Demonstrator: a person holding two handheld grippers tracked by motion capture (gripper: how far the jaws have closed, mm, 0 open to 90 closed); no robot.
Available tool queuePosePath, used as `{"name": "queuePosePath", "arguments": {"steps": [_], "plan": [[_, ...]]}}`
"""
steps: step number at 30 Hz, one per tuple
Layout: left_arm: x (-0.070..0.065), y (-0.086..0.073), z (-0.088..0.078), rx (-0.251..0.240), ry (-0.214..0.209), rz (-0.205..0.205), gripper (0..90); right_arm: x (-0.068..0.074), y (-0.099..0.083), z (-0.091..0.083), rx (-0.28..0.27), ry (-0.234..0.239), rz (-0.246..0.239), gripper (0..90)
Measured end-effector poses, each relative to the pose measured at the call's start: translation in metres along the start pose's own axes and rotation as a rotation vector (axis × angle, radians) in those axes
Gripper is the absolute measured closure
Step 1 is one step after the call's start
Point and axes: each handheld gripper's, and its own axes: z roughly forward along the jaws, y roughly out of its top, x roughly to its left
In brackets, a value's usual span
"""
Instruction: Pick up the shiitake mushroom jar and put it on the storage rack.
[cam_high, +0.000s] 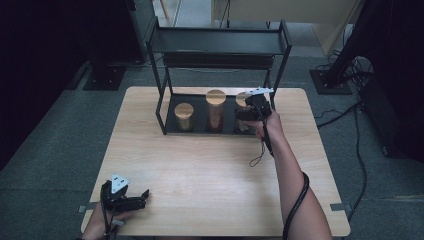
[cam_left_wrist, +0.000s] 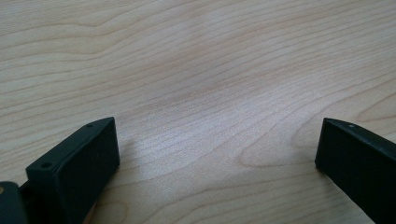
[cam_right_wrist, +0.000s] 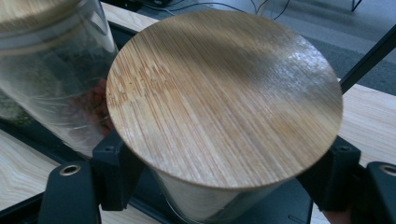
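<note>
R gripper (cam_high: 245, 116) is clamped on the rightmost glass jar w/ bamboo lid (cam_right_wrist: 224, 93), on the black rack's (cam_high: 220, 42) bottom tray, beside the tall middle jar (cam_high: 216, 110). L gripper (cam_high: 142, 197) rests on the wooden table (cam_high: 200, 165) near the front edge, jaws apart, nothing between.

Lighting: dim room, dark corners; tabletop (cam_high: 200, 165) evenly lit from above. Soft sheen on bamboo lid (cam_right_wrist: 224, 93). Neighbouring glass jar (cam_right_wrist: 51, 70) blurred. Shadows soft; gripper views slightly soft.
</note>
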Motion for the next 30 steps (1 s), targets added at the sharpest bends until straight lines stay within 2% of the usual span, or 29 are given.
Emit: {"name": "queuePosePath", "arguments": {"steps": [3, 8, 15, 19, 25, 30], "plan": [[0.000, 0.000, 0.000, 0.000, 0.000, 0.000, 0.0, -0.001, 0.000, 0.001, -0.006, -0.010, 0.011, 24.6], [0.000, 0.000, 0.000, 0.000, 0.001, 0.000, 0.0, -0.001, -0.003, 0.000, -0.019, 0.001, 0.023, 23.7], [0.000, 0.000, 0.000, 0.000, 0.000, 0.000, 0.0, 0.001, -0.008, -0.006, -0.033, -0.001, 0.017, 19.1], [0.000, 0.000, 0.000, 0.000, 0.000, 0.000, 0.0, 0.003, -0.014, -0.007, -0.030, 0.001, 0.021, 16.4], [0.000, 0.000, 0.000, 0.000, 0.000, 0.000, 0.0, 0.009, -0.028, -0.010, -0.035, -0.014, -0.001, 14.7], [0.000, 0.000, 0.000, 0.000, 0.000, 0.000, 0.0, 0.014, -0.041, -0.010, -0.038, 0.001, -0.013, 13.1]]}}
